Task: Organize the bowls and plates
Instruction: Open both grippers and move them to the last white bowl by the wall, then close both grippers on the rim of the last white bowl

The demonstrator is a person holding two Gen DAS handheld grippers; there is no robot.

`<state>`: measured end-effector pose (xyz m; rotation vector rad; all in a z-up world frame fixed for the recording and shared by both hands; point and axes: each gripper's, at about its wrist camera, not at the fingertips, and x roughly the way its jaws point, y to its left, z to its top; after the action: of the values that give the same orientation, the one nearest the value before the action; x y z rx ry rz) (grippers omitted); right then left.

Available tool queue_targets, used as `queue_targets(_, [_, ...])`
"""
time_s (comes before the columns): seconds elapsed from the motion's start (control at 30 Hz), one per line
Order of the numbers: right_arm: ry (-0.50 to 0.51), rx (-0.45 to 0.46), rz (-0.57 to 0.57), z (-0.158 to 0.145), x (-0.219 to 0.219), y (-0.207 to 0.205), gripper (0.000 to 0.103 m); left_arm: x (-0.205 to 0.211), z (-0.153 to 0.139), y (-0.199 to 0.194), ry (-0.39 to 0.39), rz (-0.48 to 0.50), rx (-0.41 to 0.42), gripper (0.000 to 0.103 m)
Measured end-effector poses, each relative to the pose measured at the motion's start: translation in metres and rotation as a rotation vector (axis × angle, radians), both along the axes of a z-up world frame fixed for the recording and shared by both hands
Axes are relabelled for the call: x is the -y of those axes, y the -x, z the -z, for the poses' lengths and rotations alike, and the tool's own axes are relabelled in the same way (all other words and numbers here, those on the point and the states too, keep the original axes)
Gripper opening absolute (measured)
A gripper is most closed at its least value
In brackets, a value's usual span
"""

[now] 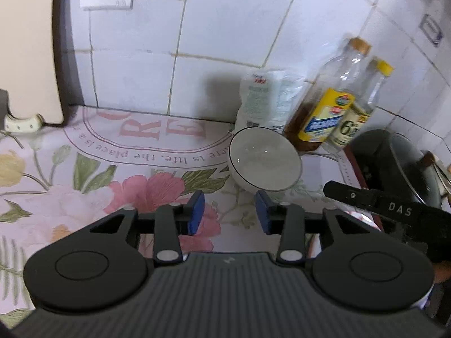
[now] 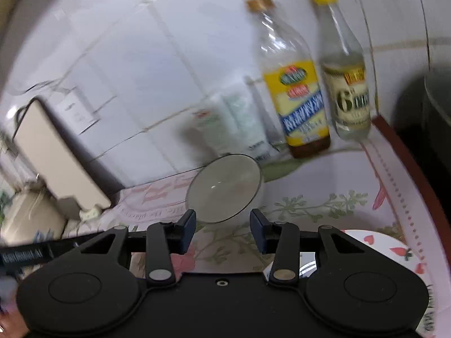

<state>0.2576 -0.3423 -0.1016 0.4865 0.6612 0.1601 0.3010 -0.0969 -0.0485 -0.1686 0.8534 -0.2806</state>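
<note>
A white bowl [image 1: 265,159] with a thin dark rim stands on the floral tablecloth [image 1: 84,169] near the tiled wall. My left gripper [image 1: 229,212] is open and empty, just short of the bowl and a little left of it. The bowl also shows in the right wrist view [image 2: 224,187]. My right gripper [image 2: 222,231] is open and empty, with the bowl just beyond its fingertips. A white plate [image 2: 394,256] with red hearts and strawberries lies at the lower right under the right gripper. The right gripper's body [image 1: 394,211] shows at the right of the left wrist view.
Two bottles, one with a yellow label [image 1: 327,112] and one with a yellow cap [image 1: 358,112], stand against the wall behind the bowl, beside a white bag [image 1: 265,98]. A dark pot [image 1: 394,163] sits at the right. A beige appliance [image 2: 56,155] stands at the left.
</note>
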Motion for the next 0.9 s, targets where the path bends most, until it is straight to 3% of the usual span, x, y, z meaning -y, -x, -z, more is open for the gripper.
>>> queue_targets(0.1, [-0.07, -0.053, 0.011, 0.014, 0.003, -0.02, 0.048, 0.003, 0.02, -0.022, 0.049, -0.05, -0.063, 0.044])
queue_targets(0.2, [-0.072, -0.099, 0.03, 0.025, -0.001, -0.038, 0.048, 0.003, 0.032, -0.04, 0.088, -0.103, -0.111, 0.044])
queue_targets(0.57, [-0.097, -0.209, 0.129, 0.049, -0.002, -0.087, 0.048, 0.032, 0.061, -0.086, 0.036, -0.149, -0.228, 0.045])
queue_targets(0.63, [-0.088, -0.216, 0.135, 0.052, -0.003, -0.09, 0.045, 0.033, 0.066, -0.094, 0.026, -0.16, -0.252, 0.048])
queue_targets(0.8, [-0.047, -0.219, 0.129, 0.057, -0.006, -0.093, 0.024, 0.037, 0.072, -0.102, -0.008, -0.118, -0.25, 0.048])
queue_targets(0.9, [-0.043, -0.219, 0.123, 0.061, -0.007, -0.093, 0.02, 0.038, 0.076, -0.101, 0.044, -0.105, -0.284, 0.029])
